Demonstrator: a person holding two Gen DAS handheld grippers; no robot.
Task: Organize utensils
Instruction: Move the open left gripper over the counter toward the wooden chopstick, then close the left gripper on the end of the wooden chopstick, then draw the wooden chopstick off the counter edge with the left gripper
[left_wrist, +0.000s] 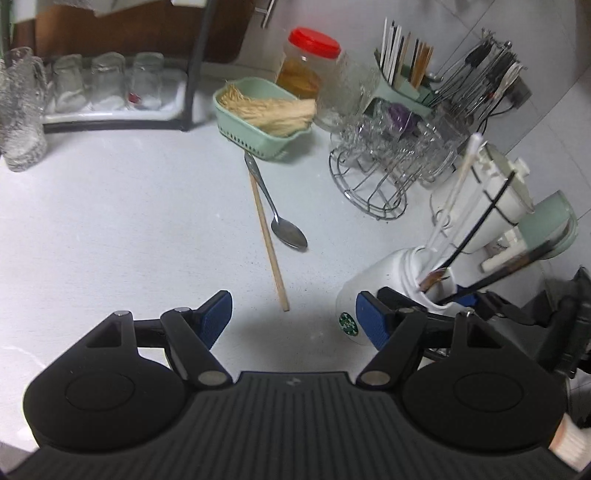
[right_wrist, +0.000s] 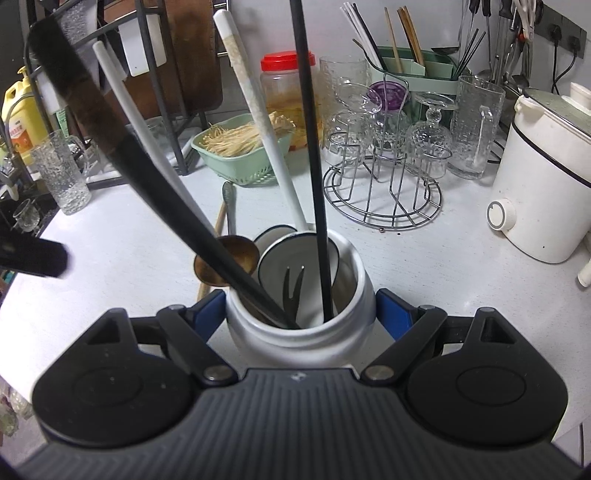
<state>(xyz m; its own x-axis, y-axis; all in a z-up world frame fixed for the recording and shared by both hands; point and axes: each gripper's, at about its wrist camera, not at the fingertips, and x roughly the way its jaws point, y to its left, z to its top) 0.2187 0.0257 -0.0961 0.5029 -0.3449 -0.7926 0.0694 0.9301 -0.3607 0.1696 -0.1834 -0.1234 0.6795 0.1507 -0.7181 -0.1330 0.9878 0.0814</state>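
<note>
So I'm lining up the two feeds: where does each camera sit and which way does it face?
Left wrist: on the left tool, angled down at the counter with the spoon and chopstick; its blue pads stand apart, nothing between.
Right wrist: on the right tool, looking into the white jar between its pads.
Shared: the jar, green basket, glass rack.

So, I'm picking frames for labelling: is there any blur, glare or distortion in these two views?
Left wrist view: strong fisheye bending at the edges; the white cup and its utensils are motion-smeared, the metal spoon is sharp. Right wrist view: the dark handle close to the lens is soft; the glasses show only small highlights.
</note>
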